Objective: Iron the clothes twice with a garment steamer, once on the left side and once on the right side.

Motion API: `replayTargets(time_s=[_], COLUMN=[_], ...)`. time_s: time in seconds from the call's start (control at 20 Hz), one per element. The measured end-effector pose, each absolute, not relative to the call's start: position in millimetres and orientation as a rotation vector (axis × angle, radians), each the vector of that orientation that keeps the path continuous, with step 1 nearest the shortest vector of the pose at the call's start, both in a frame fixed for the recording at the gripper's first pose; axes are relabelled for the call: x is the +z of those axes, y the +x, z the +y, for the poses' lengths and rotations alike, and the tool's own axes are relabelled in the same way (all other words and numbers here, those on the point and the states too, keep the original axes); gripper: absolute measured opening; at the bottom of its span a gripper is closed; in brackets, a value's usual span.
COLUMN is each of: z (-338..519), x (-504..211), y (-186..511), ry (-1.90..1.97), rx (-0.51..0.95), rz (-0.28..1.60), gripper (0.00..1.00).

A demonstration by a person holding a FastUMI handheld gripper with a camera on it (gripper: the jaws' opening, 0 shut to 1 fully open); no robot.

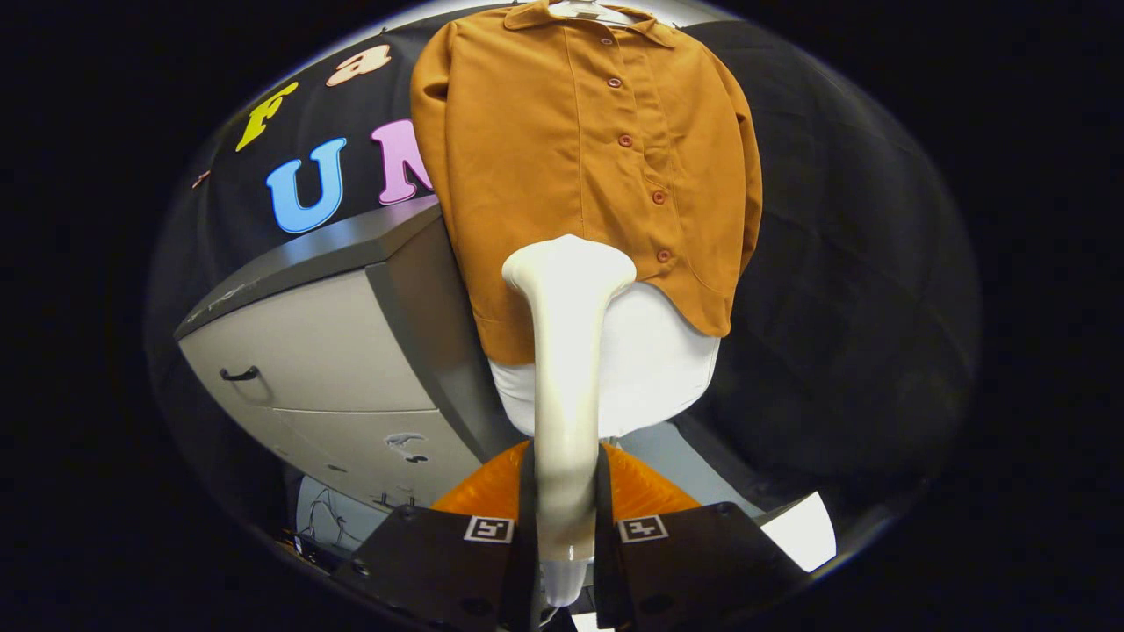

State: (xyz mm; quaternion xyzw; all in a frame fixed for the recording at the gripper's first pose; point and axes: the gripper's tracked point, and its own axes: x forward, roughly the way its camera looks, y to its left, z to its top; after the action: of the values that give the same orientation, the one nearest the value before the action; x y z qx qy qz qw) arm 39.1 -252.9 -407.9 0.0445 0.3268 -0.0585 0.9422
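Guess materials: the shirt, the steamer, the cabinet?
Shirt: matte orange woven fabric, soft folds, probably cotton or a blend. Steamer, clamped between the fingers: smooth cream plastic with a slight sheen. Cabinet: flat grey painted panels, chipped in spots; metal or laminate, can't tell.
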Motion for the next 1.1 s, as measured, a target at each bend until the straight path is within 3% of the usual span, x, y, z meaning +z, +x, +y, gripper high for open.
replayTargets(time_s=[0.25, 0.75, 1.1], z=[-254.0, -281.4, -350.2], x=[-358.2, -114.9, -19.3], y=[19.9, 55.5, 88.9], ry=[0.102, 0.064, 0.068], rx=[-0.088, -0.065, -0.144], rz=[0.574, 0.096, -0.107], gripper=[0.28, 0.28, 0.27])
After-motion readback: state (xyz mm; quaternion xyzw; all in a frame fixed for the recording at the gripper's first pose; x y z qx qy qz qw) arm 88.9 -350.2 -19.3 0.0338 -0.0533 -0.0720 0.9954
